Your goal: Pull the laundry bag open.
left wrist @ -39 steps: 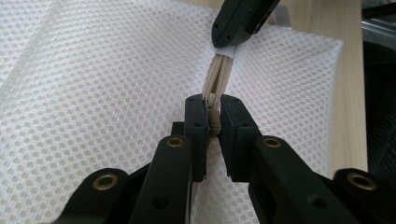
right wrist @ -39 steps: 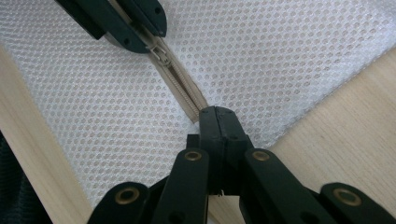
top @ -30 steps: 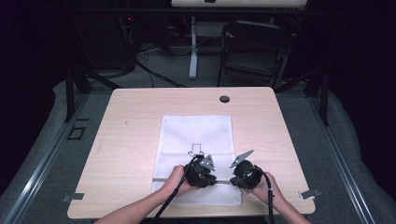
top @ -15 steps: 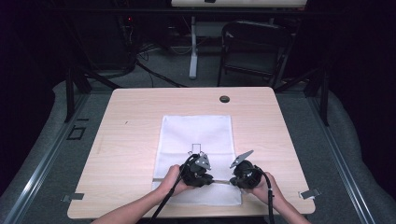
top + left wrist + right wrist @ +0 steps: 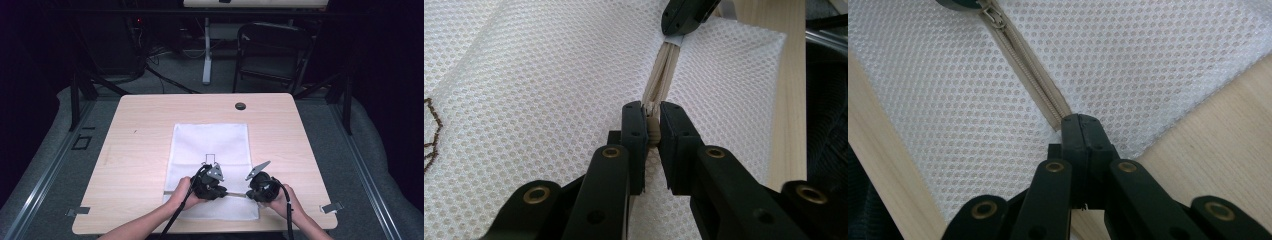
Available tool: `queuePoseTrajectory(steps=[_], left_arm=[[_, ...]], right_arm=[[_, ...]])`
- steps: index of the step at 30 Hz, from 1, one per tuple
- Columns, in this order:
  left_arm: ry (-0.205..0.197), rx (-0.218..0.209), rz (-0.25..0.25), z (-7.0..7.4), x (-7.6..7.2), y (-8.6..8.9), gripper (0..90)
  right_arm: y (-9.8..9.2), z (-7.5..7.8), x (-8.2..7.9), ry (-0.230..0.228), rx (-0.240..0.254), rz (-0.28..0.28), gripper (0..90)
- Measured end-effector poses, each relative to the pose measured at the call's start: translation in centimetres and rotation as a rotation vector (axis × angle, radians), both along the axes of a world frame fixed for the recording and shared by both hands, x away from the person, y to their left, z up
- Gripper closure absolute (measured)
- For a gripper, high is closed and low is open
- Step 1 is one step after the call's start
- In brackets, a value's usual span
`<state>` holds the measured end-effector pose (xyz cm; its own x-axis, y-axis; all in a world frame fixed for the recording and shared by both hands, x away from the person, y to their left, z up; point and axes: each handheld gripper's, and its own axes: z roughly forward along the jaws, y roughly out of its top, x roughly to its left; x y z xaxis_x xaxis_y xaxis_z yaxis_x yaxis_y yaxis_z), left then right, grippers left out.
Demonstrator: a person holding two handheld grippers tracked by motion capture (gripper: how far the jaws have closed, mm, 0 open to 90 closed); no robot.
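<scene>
High view, scene: a white mesh bag [image 5: 210,160] lies flat on the counter [image 5: 135,150], its near edge toward the person; both claws sit low on that near part, the left claw [image 5: 222,190] and right claw [image 5: 247,192] facing each other along the zipper [image 5: 235,194].
High view, risk: my judgement is that pulling the two claws apart along the zipper line may drag the light bag across the counter instead of running the zipper.
Left gripper view, grip: the left claw [image 5: 653,131] is clamped on the beige zipper slider or pull [image 5: 653,127]; which of the two I cannot tell.
Left gripper view, position: the zipper tape [image 5: 664,70] runs straight away from it to the other claw, with mesh on both sides.
Left gripper view, risk: the hold looks thin, so the part may slip out under tension.
Right gripper view, grip: the right claw [image 5: 1082,131] is closed tight on the end of the zipper [image 5: 1038,85] at the bag's edge.
Right gripper view, position: the bag corner lies just beside bare counter [image 5: 1208,135].
Right gripper view, risk: if this anchor slips, the mesh [image 5: 1148,60] probably bunches and the teeth may jam.
</scene>
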<state>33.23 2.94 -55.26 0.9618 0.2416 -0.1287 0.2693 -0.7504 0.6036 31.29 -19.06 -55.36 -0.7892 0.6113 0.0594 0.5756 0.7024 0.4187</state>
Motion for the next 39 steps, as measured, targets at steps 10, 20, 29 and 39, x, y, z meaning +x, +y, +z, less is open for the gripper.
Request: queuePoseTrajectory(steps=[10, 20, 29, 39], left_arm=[[0.008, -0.007, -0.007, -0.2, -0.1, -0.9, 81.5], [0.005, -0.006, -0.015, -0.1, -0.2, -0.8, 81.6], [0.019, -0.015, -0.005, 0.0, 0.0, -0.1, 81.6], [0.016, -0.012, -0.007, 0.2, 0.0, 0.6, 81.6]], right_arm=[[-0.6, 0.1, 0.2, 0.025, -0.020, -0.006, 90.0], [-0.8, 0.2, 0.2, 0.031, -0.017, -0.001, 90.0], [-0.8, 0.2, 0.2, 0.027, -0.026, 0.004, 90.0], [-0.7, 0.2, 0.2, 0.020, -0.026, 0.001, 90.0]])
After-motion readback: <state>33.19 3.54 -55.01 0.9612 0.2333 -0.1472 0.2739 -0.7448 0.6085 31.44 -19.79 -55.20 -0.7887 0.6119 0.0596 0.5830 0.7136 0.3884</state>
